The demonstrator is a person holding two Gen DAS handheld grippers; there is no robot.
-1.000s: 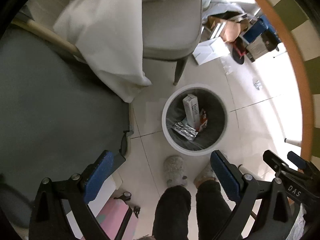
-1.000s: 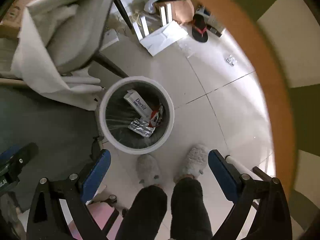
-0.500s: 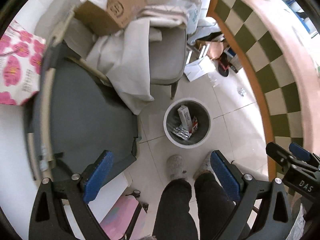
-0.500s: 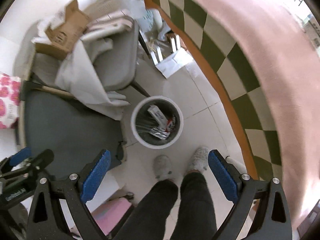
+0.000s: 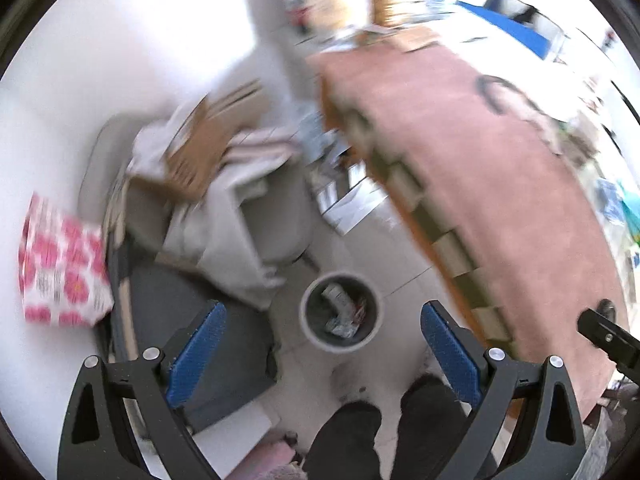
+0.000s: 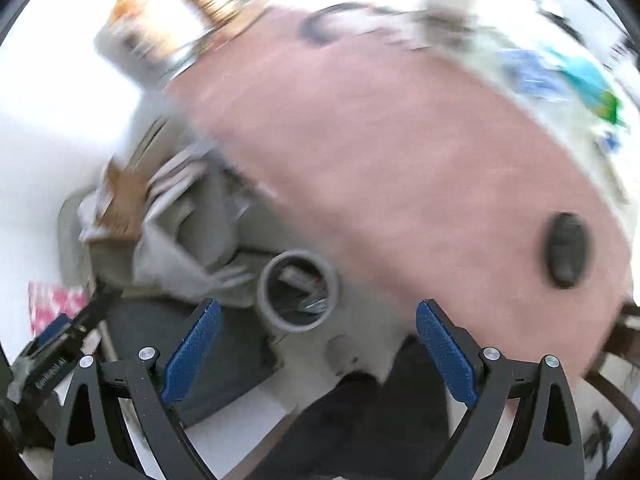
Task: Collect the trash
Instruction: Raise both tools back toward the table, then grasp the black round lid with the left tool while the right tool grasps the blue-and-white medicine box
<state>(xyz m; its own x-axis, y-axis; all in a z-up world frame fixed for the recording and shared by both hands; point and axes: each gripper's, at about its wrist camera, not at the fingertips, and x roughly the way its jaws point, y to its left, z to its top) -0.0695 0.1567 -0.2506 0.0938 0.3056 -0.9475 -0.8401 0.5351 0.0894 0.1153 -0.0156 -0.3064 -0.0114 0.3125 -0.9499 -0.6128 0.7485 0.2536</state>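
A round grey waste bin [image 5: 308,328] [image 6: 265,304] stands on the tiled floor far below both grippers, with a white carton and foil wrappers inside. My left gripper [image 5: 322,354] is open and holds nothing between its blue pads. High over the floor near the bin, my right gripper [image 6: 318,350] is also open and empty. Both views are blurred by motion. The left gripper's body [image 6: 52,356] shows at the lower left of the right wrist view.
A pink table [image 5: 480,184] [image 6: 400,168] with a checked edge fills the right side; a dark oval object [image 6: 566,250] lies on it. A grey chair [image 5: 276,216] heaped with cloth and cardboard stands beyond the bin. The person's dark trouser legs [image 5: 384,428] are below.
Both grippers have risen well above the bin and tilted up; the bin looks much smaller and the pink tabletop has come into view. Both stay open.
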